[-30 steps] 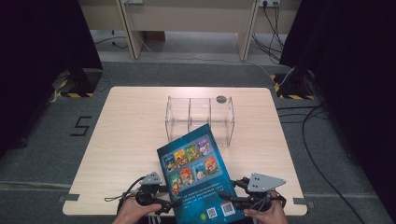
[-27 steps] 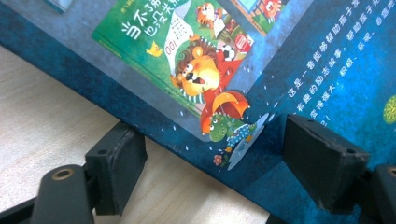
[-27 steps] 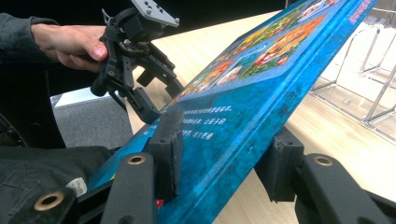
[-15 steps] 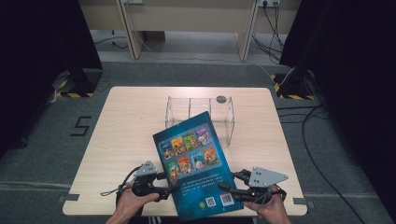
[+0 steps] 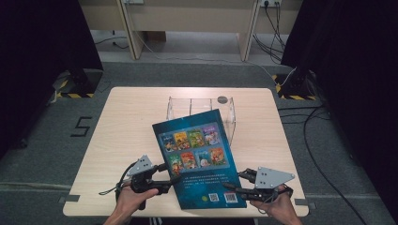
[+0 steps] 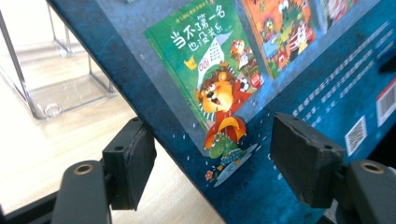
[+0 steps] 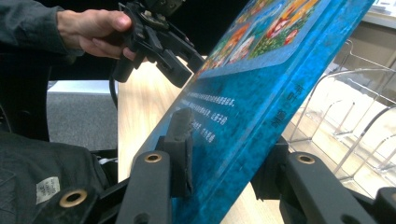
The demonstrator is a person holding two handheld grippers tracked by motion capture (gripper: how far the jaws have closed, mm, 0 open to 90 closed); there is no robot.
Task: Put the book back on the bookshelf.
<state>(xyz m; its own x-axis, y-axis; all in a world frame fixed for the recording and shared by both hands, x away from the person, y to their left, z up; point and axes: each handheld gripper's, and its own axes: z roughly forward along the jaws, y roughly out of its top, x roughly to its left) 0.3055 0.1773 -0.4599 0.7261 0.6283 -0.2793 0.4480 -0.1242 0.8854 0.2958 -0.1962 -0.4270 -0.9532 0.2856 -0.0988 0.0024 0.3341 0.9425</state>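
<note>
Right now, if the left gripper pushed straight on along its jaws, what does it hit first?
The book: the left gripper already straddles its edge, so the cover lies directly ahead. Past that edge sits the clear acrylic rack on the table, though depth there is hard to judge.

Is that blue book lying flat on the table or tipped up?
Tipped up. The blue book slants above the table, held at its near end by the left gripper and right gripper.
</note>
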